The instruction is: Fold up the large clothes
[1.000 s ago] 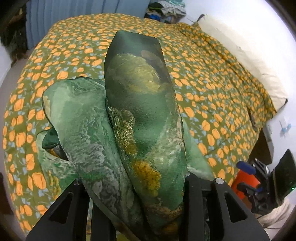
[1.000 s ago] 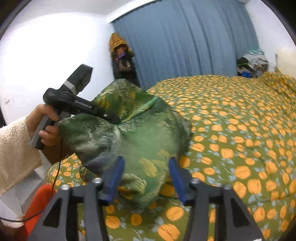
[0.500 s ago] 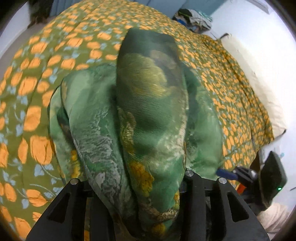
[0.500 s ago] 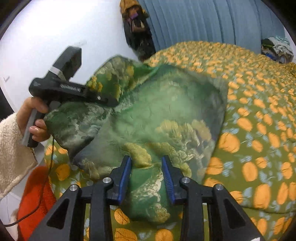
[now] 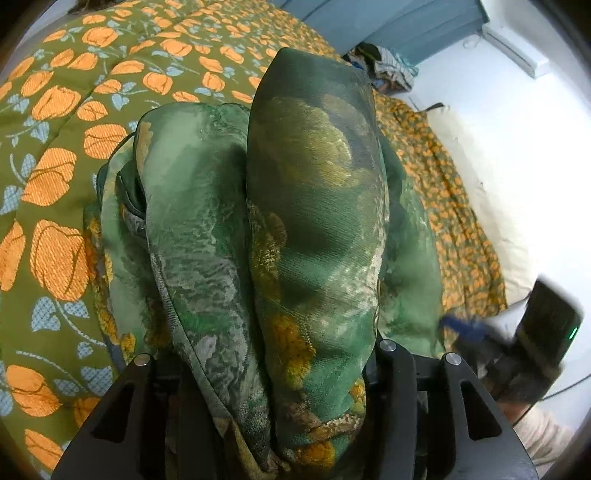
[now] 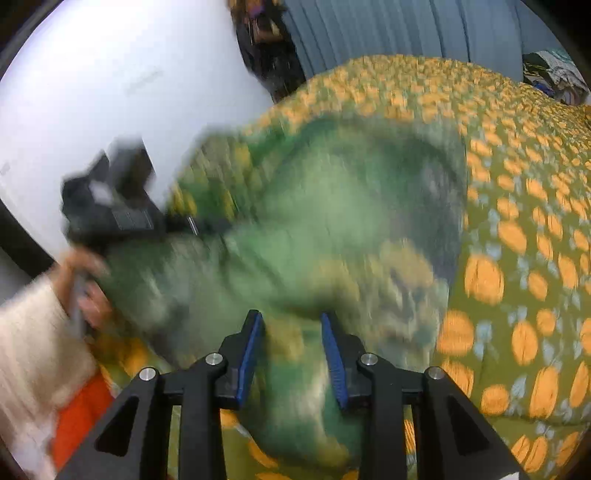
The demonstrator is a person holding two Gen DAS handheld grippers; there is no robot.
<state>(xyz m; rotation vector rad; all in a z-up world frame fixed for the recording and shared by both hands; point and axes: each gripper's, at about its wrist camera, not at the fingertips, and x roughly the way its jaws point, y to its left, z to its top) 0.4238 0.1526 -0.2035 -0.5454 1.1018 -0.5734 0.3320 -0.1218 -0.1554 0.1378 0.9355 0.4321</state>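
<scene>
A green silky garment with gold print is bunched between both grippers over the bed. My left gripper is shut on a thick fold of it; cloth hides the fingertips. In the right wrist view, which is blurred by motion, the garment spreads over the bedspread. My right gripper has blue pads with garment cloth between them, closed in on it. The left gripper body and the hand holding it show at the left of the right wrist view.
The bed carries an olive bedspread with orange flowers, also in the right wrist view. A cream pillow lies by the white wall. Blue curtains and a clothes pile stand at the back. An orange object sits low left.
The right gripper's jaws closed from wide open onto the garment. Both grippers lowered toward the bed with the garment. The right view has gone blurry with motion.
</scene>
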